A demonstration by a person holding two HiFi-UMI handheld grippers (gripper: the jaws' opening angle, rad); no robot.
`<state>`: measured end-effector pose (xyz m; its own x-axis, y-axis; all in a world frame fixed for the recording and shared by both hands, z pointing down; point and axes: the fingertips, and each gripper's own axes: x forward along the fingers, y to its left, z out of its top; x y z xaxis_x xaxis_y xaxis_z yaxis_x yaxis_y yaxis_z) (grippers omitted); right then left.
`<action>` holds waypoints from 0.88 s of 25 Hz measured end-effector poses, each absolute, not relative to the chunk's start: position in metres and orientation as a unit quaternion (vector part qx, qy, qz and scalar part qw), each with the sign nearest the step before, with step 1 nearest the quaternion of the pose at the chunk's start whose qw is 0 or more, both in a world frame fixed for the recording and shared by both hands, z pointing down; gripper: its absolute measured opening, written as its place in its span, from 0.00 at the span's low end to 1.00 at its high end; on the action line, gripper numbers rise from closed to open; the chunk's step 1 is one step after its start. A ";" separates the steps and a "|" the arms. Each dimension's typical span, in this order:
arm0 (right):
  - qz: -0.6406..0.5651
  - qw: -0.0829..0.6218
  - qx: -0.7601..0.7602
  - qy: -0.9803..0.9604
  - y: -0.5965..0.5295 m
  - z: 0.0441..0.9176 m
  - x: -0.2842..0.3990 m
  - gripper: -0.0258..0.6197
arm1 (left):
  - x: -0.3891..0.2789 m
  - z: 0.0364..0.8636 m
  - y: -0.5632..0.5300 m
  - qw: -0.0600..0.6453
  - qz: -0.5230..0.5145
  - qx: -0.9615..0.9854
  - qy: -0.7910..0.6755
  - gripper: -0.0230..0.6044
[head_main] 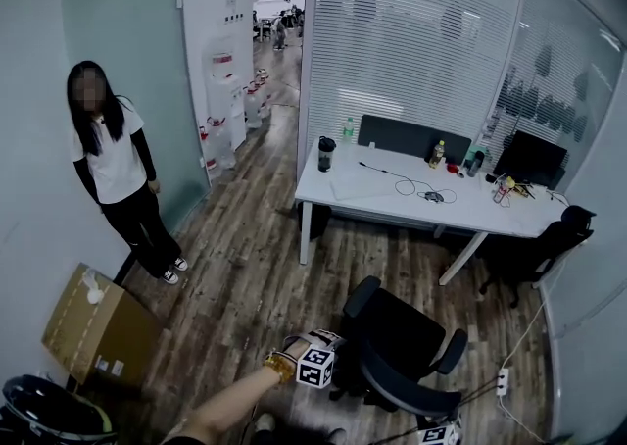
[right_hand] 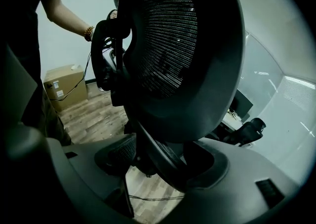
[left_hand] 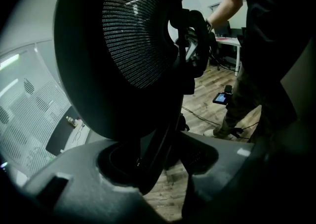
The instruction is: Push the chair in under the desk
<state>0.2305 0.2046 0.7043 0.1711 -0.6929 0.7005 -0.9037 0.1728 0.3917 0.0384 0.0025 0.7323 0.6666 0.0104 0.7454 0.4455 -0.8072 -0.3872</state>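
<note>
In the glass-walled office, head view: the chair (head_main: 397,345) stands on the wood floor (head_main: 245,267), directly ahead of both tongs and between them and the surface (head_main: 392,200). It is well apart from the surface and not under it. The left tongs (head_main: 331,360) sit at the left edge of the backrest, and the right tongs (head_main: 439,429) at its right edge, low in the picture. A person (head_main: 113,169) stands far left of the left tongs, with a cardboard box (head_main: 98,325) nearer on the same side. A second chair (head_main: 539,247) stands beyond the right tongs, at the far end of the surface.

Left gripper view: the left tongs (left_hand: 158,161) are parted, with a dark strut of the backrest (left_hand: 128,45) passing between them. Floor shows in the gap beside the strut, so no firm grip is evident. The right tongs (left_hand: 195,40) appear across the mesh, on the far side.

Right gripper view: the right tongs (right_hand: 163,161) stand wide, again with a backrest strut between them and floor visible in the gap. The left tongs (right_hand: 106,55) appear beyond the mesh, with the box behind them.
</note>
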 end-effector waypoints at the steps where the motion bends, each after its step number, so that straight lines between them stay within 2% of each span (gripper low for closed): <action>1: 0.126 0.433 0.629 -0.633 0.206 0.708 0.233 0.51 | 0.038 0.732 0.004 0.280 -0.389 -0.868 -0.127 0.41; 22: 0.134 0.461 0.611 -0.629 0.196 0.713 0.216 0.50 | 0.008 0.726 0.029 0.287 -0.364 -0.884 -0.065 0.41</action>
<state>0.2165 0.1960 0.7131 0.1720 -0.6448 0.7447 -0.8927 0.2176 0.3946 0.0082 0.0289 0.7262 0.7267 -0.0930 0.6806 0.3243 -0.8269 -0.4593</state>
